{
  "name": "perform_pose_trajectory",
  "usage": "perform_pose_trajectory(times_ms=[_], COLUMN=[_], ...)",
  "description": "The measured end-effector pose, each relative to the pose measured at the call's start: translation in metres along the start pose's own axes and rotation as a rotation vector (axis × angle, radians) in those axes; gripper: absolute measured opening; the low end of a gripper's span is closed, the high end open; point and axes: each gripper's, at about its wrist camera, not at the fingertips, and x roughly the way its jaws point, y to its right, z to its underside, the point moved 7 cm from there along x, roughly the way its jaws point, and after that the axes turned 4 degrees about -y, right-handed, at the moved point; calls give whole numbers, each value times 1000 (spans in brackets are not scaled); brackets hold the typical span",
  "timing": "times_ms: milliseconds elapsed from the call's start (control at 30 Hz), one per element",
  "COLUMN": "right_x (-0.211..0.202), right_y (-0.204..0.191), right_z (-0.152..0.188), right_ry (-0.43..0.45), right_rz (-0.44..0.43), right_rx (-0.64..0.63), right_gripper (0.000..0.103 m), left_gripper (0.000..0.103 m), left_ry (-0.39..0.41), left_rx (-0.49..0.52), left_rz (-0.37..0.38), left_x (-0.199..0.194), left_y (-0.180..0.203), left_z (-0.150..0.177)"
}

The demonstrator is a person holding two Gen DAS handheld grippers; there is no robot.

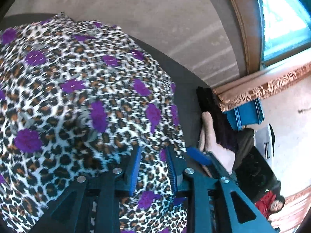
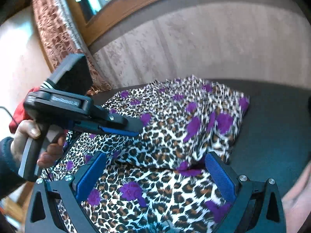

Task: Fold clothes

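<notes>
A leopard-print garment with purple flowers (image 1: 81,101) lies bunched on a dark table (image 1: 186,89); it also shows in the right wrist view (image 2: 175,128). My left gripper (image 1: 153,155) hovers over its near edge, jaws a little apart with nothing between them. In the right wrist view the left gripper (image 2: 134,130) comes in from the left, held by a hand, its fingers low over the cloth. My right gripper (image 2: 155,165) is wide open just above the near part of the garment, a fold between its blue pads (image 2: 219,176).
A pile of dark and pale clothes (image 1: 215,128) lies at the table's right end. A grey wall (image 2: 194,44) stands behind the table. A window (image 1: 283,19) and patterned curtain (image 2: 56,29) are to the side. A bare dark table part (image 2: 272,128) lies right of the garment.
</notes>
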Motion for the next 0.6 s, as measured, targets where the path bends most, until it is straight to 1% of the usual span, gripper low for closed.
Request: perform_pose_trajectory(times_ms=[33,133,233,267,333,400,500,600], right_x=[3,16,35,41,49,53,44,20], right_y=[3,9,6,-3,-35,-52,-55,-37], right_z=[-3,-12,-19,-22,-23,-20,-9,7], right_ry=[-7,-24,-57,-59,-76,-83,-87,-73], right_rz=[12,-18,-93,-136,-232,-251,-254,-207], right_rx=[1,41,113,114,62,32,54,99], right_gripper=[103,103,103,103,103,103,103,103], left_gripper=[26,26,27,28,29,29,31,32], left_ry=[6,29,52,60,74,76,74,89], left_rx=[-13,-23,-31,-39,-57,-68,-62,1], left_rz=[0,3,7,11,22,12,-6,-14], left_x=[-4,-17,-30,-33,-39,-42,-43,-39], left_y=[-5,-12,-19,-22,-28,-34,-39,-27], left_z=[1,2,3,3,3,5,9,7])
